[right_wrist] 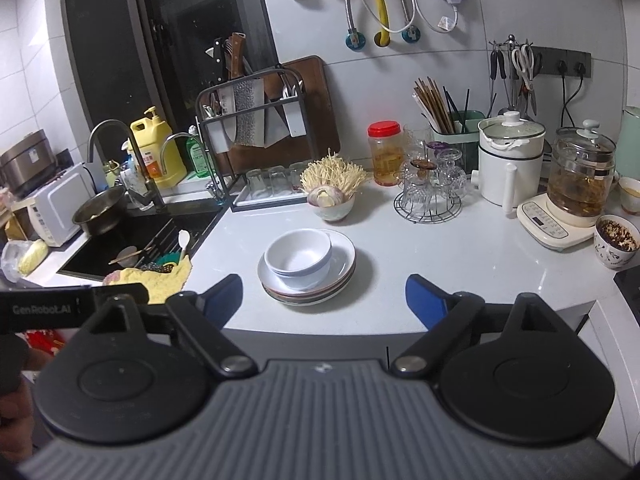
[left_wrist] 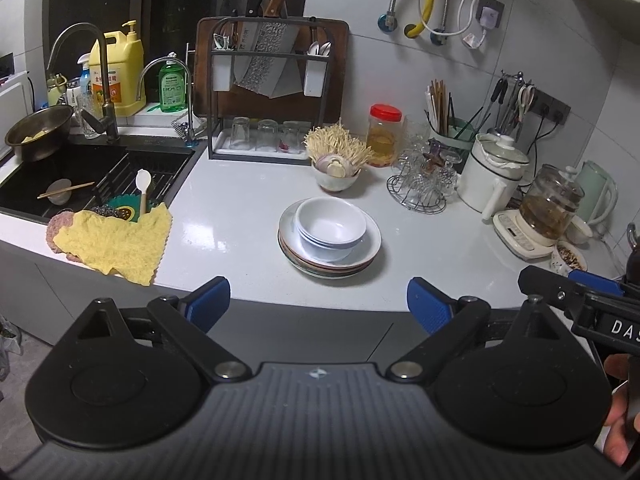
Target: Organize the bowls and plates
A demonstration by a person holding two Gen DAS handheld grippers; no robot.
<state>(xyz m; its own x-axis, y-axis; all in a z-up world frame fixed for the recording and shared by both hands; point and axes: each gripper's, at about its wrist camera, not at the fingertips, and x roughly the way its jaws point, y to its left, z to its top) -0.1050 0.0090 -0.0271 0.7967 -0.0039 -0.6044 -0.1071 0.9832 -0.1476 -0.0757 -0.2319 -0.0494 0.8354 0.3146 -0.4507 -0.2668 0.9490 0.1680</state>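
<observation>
A stack of white bowls (left_wrist: 331, 229) sits nested on a stack of plates (left_wrist: 362, 258) in the middle of the white counter (left_wrist: 240, 216). The same bowls (right_wrist: 298, 254) and plates (right_wrist: 344, 264) show in the right wrist view. My left gripper (left_wrist: 319, 304) is open and empty, held back at the counter's front edge, short of the stack. My right gripper (right_wrist: 323, 300) is open and empty too, also at the front edge just before the stack. Part of the right gripper (left_wrist: 576, 292) shows at the right of the left wrist view.
A black sink (left_wrist: 80, 176) with a yellow cloth (left_wrist: 116, 240) on its rim lies left. A bowl of mushrooms (left_wrist: 336, 168), a red-lidded jar (left_wrist: 384, 134), a glass rack (left_wrist: 422, 184), a white pot (left_wrist: 494, 170) and a kettle (left_wrist: 554, 208) stand behind and right. A knife rack (left_wrist: 272, 92) stands at the back.
</observation>
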